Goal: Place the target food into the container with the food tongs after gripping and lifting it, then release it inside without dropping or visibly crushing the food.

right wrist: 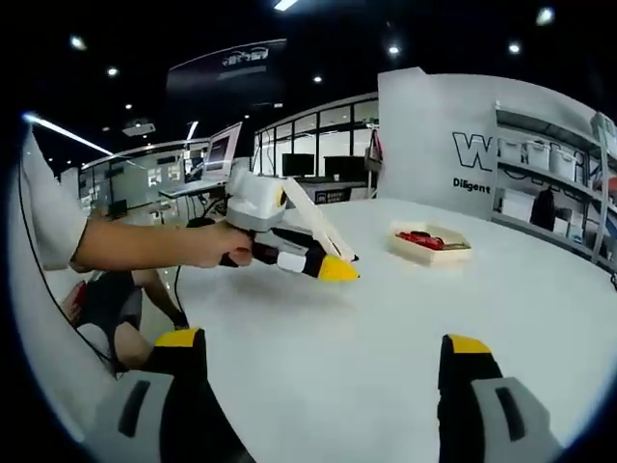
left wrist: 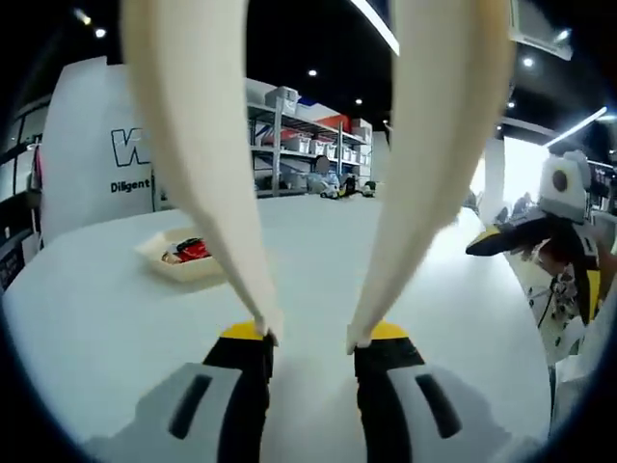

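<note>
Your left gripper (left wrist: 310, 338) holds the tongs (left wrist: 318, 174), whose arms stand apart with nothing between them. Your right gripper (right wrist: 323, 357) is wide open and empty. The red food (right wrist: 417, 237) lies in the tray (right wrist: 453, 254), well ahead on the table (right wrist: 386, 328). Bring the tongs low over it and close them gently.

Open tabletop, one obstacle
The white table (right wrist: 405, 338) is left bare around the tray (right wrist: 430, 243), seemingly unobstructed on every side.
</note>
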### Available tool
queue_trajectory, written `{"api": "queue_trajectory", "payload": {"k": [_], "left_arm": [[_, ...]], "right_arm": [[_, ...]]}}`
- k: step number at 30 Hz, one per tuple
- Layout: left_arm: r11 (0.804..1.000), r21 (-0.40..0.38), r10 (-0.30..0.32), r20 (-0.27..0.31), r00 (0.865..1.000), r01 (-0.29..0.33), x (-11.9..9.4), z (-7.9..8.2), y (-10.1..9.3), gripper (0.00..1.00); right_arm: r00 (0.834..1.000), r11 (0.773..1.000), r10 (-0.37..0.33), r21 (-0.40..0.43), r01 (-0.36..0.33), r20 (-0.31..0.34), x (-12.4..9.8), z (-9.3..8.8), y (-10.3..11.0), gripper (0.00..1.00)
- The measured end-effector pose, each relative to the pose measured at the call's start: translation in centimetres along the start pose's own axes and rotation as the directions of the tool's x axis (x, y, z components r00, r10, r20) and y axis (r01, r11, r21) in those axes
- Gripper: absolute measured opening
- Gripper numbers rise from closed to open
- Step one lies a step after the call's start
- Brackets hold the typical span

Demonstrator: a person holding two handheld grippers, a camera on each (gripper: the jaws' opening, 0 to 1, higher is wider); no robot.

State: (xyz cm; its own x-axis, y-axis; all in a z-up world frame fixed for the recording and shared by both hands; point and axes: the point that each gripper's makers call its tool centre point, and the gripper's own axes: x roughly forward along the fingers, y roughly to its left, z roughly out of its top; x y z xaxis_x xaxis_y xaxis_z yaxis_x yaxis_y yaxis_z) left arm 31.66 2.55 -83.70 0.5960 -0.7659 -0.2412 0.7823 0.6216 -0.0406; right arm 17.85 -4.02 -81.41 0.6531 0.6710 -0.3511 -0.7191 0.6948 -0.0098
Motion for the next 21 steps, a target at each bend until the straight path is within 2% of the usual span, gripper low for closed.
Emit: {"api": "queue_trajectory", "payload": {"k": [2, 4, 5, 9, 10, 12, 13, 14, 18, 21], "left_arm": [[0.999, 0.009, -0.032, 0.004, 0.999, 0.032, -0.3, 0.0, -0.9, 0.32], [0.997, 0.007, -0.076, 0.01, 0.997, 0.076, -0.7, 0.2, -2.0, 0.32], [0.996, 0.004, -0.089, 0.013, 0.996, 0.089, -1.1, 0.4, -2.4, 0.32], [0.993, -0.017, -0.116, 0.022, 0.993, 0.117, -1.5, 0.6, -3.4, 0.32], [0.99, -0.025, -0.14, 0.005, 0.99, 0.14, -1.5, 0.3, -3.9, 0.32], [0.987, -0.017, -0.162, 0.001, 0.987, 0.162, -1.5, 0.2, -4.5, 0.32], [0.986, -0.013, -0.164, 0.002, 0.987, 0.164, -1.6, 0.2, -4.7, 0.32], [0.986, -0.004, -0.166, 0.009, 0.986, 0.166, -1.7, 0.3, -4.8, 0.32], [0.985, -0.029, -0.171, 0.029, 0.985, 0.172, -1.9, 0.6, -5.0, 0.32], [0.984, -0.036, -0.173, 0.03, 0.985, 0.174, -2.1, 0.4, -5.1, 0.32]], "right_arm": [[1.0, 1.0, 0.016, -0.003, -0.016, 0.008, 0.3, 0.2, 0.2, 0.99], [0.996, 0.997, 0.072, -0.015, -0.071, 0.045, 0.7, 1.1, 1.1, 0.99], [0.993, 0.995, 0.095, 0.007, -0.096, 0.073, 0.8, 1.9, 1.3, 0.99], [0.984, 0.992, 0.121, 0.005, -0.123, 0.128, 1.3, 3.6, 1.1, 0.98], [0.971, 0.986, 0.162, 0.011, -0.166, 0.176, 1.5, 4.7, 1.6, 0.94], [0.948, 0.968, 0.226, 0.053, -0.243, 0.226, 1.7, 5.7, 2.0, 0.82], [0.945, 0.964, 0.238, 0.066, -0.258, 0.225, 2.0, 5.9, 1.9, 0.75], [0.945, 0.963, 0.243, 0.058, -0.262, 0.22, 2.3, 6.0, 1.5, 0.71], [0.95, 0.967, 0.242, 0.031, -0.253, 0.195, 3.3, 6.2, 0.9, 0.7], [0.948, 0.963, 0.263, 0.015, -0.27, 0.177, 3.9, 5.9, 1.1, 0.62]]}}
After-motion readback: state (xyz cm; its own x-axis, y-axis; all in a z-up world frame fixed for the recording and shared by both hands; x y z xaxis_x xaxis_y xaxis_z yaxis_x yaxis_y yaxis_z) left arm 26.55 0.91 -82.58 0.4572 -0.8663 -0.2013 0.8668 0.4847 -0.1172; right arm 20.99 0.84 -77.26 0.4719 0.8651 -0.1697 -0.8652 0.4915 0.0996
